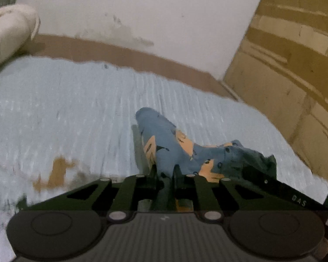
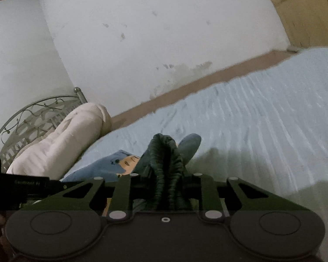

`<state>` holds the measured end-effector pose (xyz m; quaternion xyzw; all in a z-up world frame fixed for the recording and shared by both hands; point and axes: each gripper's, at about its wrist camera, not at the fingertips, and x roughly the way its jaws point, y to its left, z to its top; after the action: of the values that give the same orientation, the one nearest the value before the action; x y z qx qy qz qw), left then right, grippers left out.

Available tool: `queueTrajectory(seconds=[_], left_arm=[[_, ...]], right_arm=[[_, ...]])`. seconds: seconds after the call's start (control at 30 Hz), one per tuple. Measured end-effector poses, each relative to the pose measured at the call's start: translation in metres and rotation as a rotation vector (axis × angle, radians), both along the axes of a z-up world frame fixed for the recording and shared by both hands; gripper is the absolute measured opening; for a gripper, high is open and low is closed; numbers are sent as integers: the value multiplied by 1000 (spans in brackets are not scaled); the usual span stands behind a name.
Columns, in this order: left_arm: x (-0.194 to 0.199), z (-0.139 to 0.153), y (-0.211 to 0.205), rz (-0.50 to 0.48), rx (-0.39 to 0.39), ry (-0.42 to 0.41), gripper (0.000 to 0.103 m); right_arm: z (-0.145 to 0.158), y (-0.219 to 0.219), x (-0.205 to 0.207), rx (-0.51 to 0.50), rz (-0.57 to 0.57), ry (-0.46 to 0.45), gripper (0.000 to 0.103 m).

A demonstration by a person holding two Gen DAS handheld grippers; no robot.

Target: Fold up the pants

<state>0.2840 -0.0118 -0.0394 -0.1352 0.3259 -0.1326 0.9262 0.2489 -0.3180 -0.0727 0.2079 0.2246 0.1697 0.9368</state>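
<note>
The pants are light blue with orange and dark patches, lifted in a bunch off the bed. My left gripper is shut on a fold of this blue cloth, which rises in a peak ahead of the fingers. In the right wrist view my right gripper is shut on the dark green ribbed waistband, which stands up between its fingers. More blue cloth trails to the left toward the other tool's black body. The rest of the pants is hidden below the grippers.
A pale blue ribbed bedspread covers the bed, with a brown stain near the left gripper. A cream rolled pillow lies by the metal headboard. A white wall runs behind, and a wooden cupboard stands at the right.
</note>
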Motion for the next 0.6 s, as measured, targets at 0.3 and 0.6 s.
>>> queueTrajectory(seconds=[0.3, 0.6], left_arm=[[64, -12, 3, 133, 1, 21, 14], [74, -35, 6, 137, 23, 75, 21]], right_arm=[[5, 20, 82, -24, -31, -19, 24], [-28, 25, 106, -40, -51, 101, 26]])
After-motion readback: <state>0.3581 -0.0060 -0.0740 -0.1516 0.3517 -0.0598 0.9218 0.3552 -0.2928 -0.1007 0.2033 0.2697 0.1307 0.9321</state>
